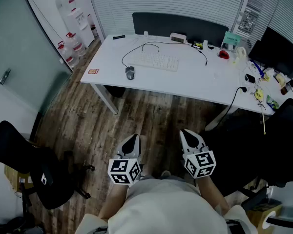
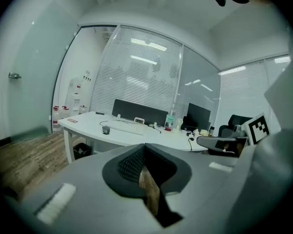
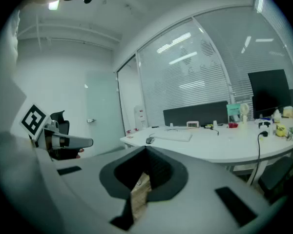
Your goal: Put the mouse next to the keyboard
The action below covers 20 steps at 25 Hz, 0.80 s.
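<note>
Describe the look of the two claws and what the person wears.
Left claw and right claw match: pale grey bodies tapering to points, black ribbed pads inside, each with a white cube bearing black square markers. The person wears a light top.

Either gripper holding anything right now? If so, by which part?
Nothing is held. The left gripper and right gripper are both shut and empty, back from the table. The mouse lies untouched beside the keyboard.
</note>
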Available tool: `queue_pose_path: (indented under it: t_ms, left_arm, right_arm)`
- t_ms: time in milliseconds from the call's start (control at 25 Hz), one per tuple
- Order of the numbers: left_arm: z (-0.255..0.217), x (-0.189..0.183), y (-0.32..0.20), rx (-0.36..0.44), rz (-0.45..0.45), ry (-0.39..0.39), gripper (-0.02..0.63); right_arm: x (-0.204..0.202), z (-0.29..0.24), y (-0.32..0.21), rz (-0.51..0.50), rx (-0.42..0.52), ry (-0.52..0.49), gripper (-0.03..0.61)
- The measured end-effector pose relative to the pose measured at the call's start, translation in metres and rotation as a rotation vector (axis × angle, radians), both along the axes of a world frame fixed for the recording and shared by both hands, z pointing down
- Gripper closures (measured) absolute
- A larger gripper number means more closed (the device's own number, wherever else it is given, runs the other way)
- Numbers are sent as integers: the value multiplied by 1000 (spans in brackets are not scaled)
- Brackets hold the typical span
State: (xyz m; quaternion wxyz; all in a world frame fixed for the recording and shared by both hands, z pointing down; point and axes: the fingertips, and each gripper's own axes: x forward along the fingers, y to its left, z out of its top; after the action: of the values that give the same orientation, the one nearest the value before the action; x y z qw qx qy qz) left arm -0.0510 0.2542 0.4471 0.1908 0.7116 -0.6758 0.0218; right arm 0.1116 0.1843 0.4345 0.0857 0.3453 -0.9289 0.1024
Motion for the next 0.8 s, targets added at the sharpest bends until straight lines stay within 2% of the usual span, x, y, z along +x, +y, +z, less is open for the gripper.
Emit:
queue_pose_path:
  t_ms: [480,720,800]
  left_arm:
    - [2,17,4,29,-20,17,603]
    - [-1,38,5,63,24,27,600]
    - [-2,43,5,70,26,40,567]
  right_arm:
    - [7,-5,5,-56,37,-6,577]
    - [15,-5,9,-88,55,4,577]
    - [18,-5,10,-97,58,6,577]
